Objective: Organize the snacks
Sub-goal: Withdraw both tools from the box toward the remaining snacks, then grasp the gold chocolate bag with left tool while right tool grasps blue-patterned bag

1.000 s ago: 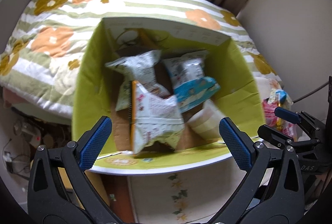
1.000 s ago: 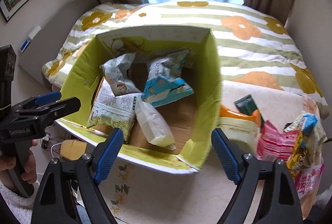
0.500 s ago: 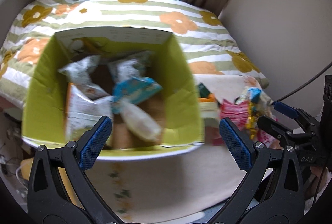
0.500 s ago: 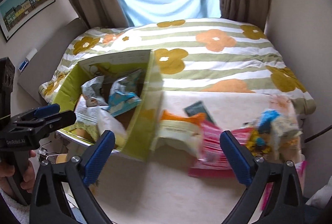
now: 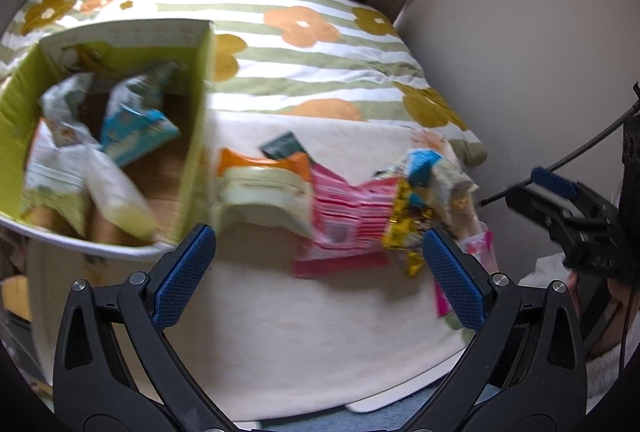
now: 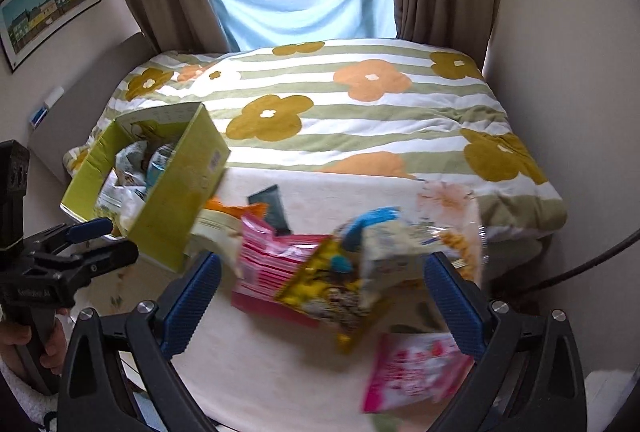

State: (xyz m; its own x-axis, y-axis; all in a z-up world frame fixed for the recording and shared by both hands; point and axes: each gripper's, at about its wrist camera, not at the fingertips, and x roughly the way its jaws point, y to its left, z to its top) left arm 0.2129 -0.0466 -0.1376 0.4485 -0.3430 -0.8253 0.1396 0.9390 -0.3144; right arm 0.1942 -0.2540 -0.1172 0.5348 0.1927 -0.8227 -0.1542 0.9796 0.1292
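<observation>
Your left hand-held gripper hangs with its blue-padded jaws spread wide and nothing between them. Ahead of it and to the left stands the lime-green cardboard box, open at the top, with several snack bags inside: a light blue packet, a white printed bag and a pale cream pouch lying against one another. The box stands on a cream padded mat at the foot of the bed with the green-striped floral quilt.

Straight ahead of the left hand-held gripper, just right of the box wall, lies a white and orange snack bag, with a small dark green packet just beyond it. A pink snack pack lies to its right, overlapping it.

Your right hand-held gripper is likewise wide open and holds nothing. Directly in front of it sits the loose heap: the pink pack, a yellow foil bag on top of it, and a whitish bag with a blue top leaning beside that. A pink and white pouch lies close under its right finger. The green box is far off to its left, and motion blur smears the print on most bags.
</observation>
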